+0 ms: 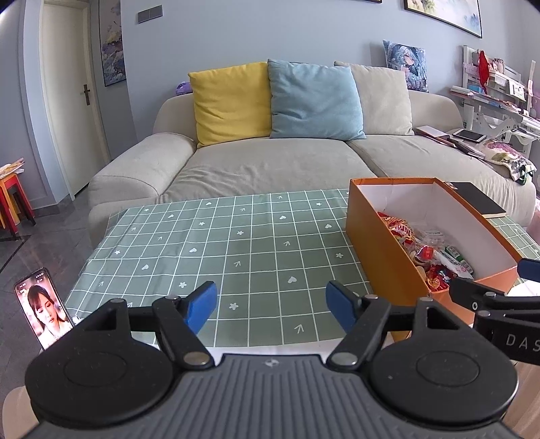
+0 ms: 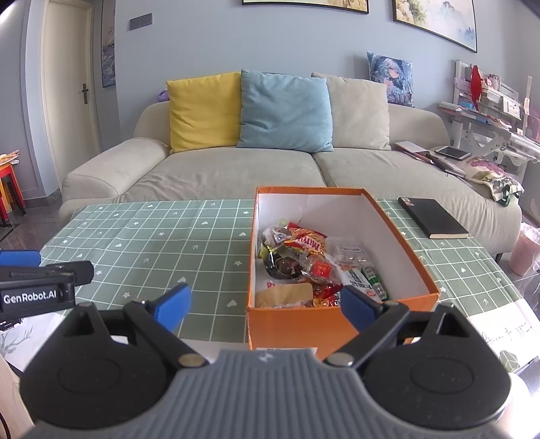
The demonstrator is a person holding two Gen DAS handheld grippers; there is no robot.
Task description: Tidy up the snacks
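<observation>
Left claw (image 2: 20,258) marked "GenRobot.AI", right claw (image 2: 266,304) both spread, empty, near orange box (image 2: 337,324).

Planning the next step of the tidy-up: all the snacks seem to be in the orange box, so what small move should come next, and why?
Probably draw both tongs back from the orange box. The snacks all lie inside it, the green checked cloth shows none left, and the left tongs and right tongs stand open and empty, so nothing seems left to pick up.

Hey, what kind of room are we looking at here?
Most likely a home living room: a beige sofa with coloured cushions, framed pictures on the wall, and a low table under a checked cloth.
</observation>
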